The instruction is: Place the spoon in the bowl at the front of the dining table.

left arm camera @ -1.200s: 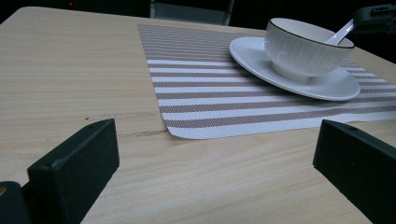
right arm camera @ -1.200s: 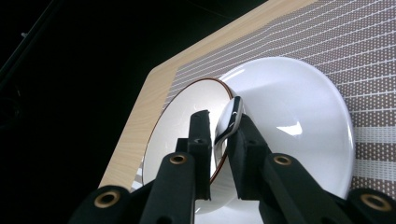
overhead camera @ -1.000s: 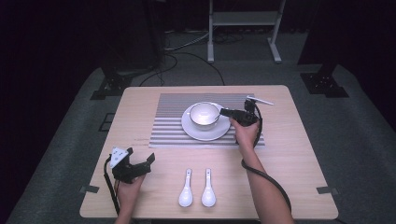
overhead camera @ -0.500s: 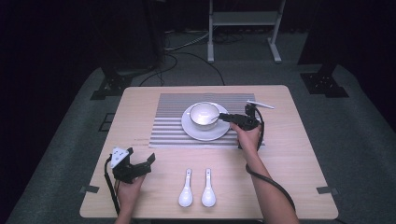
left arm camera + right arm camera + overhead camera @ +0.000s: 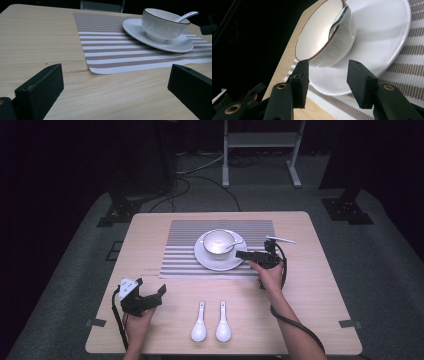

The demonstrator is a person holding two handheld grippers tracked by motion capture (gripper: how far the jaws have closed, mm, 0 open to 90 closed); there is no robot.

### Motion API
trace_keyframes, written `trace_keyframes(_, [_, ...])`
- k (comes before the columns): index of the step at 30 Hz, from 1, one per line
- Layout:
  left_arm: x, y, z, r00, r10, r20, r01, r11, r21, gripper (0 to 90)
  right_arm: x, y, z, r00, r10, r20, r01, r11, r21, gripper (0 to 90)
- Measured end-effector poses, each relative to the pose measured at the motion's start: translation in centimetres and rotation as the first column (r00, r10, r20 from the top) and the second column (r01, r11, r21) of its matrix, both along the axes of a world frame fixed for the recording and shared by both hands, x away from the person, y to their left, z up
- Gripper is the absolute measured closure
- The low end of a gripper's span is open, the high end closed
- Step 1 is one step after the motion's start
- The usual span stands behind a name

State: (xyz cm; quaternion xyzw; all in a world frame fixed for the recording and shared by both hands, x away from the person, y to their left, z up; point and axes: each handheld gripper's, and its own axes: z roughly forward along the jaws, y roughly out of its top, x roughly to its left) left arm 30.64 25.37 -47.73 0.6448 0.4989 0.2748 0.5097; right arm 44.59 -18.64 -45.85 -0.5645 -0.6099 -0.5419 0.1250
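**Easing away from the bowl without tipping the spoon**

I'm holding my right gripper (image 5: 244,254) just beside the plate (image 5: 207,262), jaws apart and clamped on nothing. The spoon (image 5: 235,244) is lying in the bowl (image 5: 218,242), handle leaning over the rim toward me; the bowl is sitting on the plate, on the striped placemat (image 5: 182,251). In the right gripper view the plate's edge is lying close under my jaws, so I'm judging the clean move to be a level one toward my side, not a lift under that handle (a nudge could flip it out).

My left gripper (image 5: 149,298) is resting near the table's (image 5: 320,285) front left, jaws wide apart and empty. Two more spoons (image 5: 211,324) are lying side by side near the front edge, between my forearms. Open wood is showing right of the placemat; the front edge is near those spoons.
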Motion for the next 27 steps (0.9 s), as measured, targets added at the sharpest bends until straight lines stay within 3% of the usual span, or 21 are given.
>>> trace_keyframes(21, [0.0,-0.1,0.0,1.0,-0.002,0.0,0.002,1.0,0.006,0.0,-3.2,-0.9,-0.5,0.9972,0.072,0.019,-0.071,0.996,-0.045,48.8])
trace_keyframes(27, [0.0,-0.1,0.0,1.0,-0.001,0.0,0.001,1.0,0.006,0.0,-4.0,-1.3,-0.4,0.9944,0.104,0.022,-0.103,0.994,-0.037,46.7])
